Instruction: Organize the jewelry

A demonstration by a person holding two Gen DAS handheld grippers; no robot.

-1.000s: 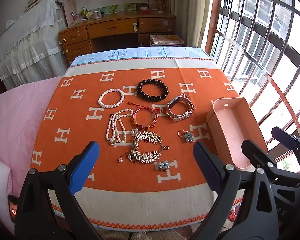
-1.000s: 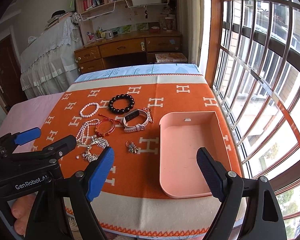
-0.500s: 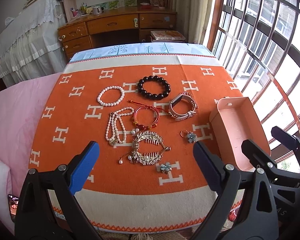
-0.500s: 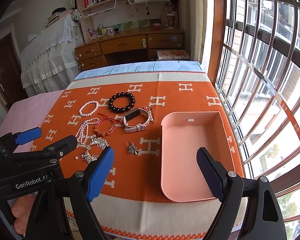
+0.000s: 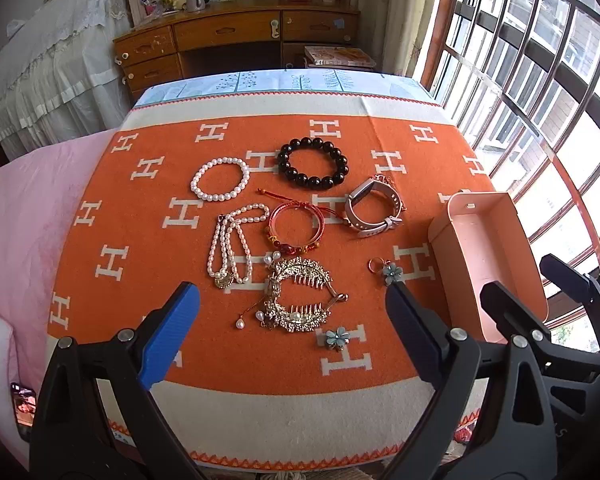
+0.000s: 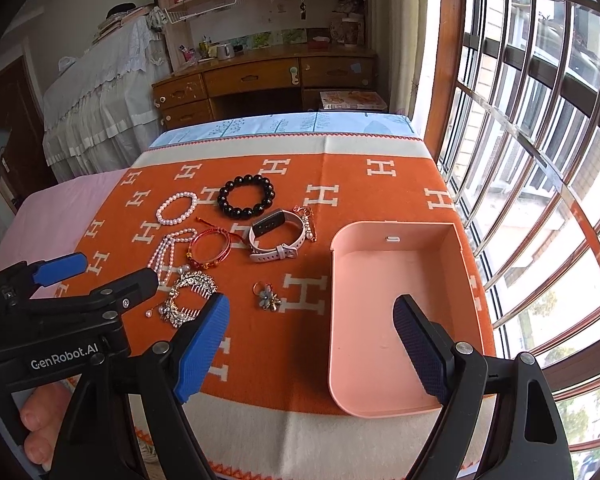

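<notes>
Both grippers hover over the near edge of the orange blanket [image 5: 228,352], jaws wide apart, nothing held. Nothing is in the pink tray [image 6: 392,288] yet, so I judge the sorting is at its start.

Key relation: the jewelry lies ahead of the left gripper [image 5: 292,332] and to the left of the right gripper [image 6: 312,344]; the tray lies straight ahead of the right gripper, its long axis running away from the claw. The left gripper is nearer the pieces, the right one nearer the tray.

Nearest the left claw, just ahead between its fingers: two gold hair combs [image 5: 296,296], curved, teeth facing each other, with pearl drops; long axis crosswise to the claw. A blue flower earring [image 5: 336,338] sits just beside them, a second one [image 5: 390,272] nearer the tray.

Farther off — pearl necklace [image 5: 232,248], red bangle [image 5: 296,228], pearl bracelet [image 5: 220,180], black bead bracelet [image 5: 314,162], and a pale-strapped watch [image 5: 374,212].

Likely first pick: combs or near earring, left claw.
</notes>
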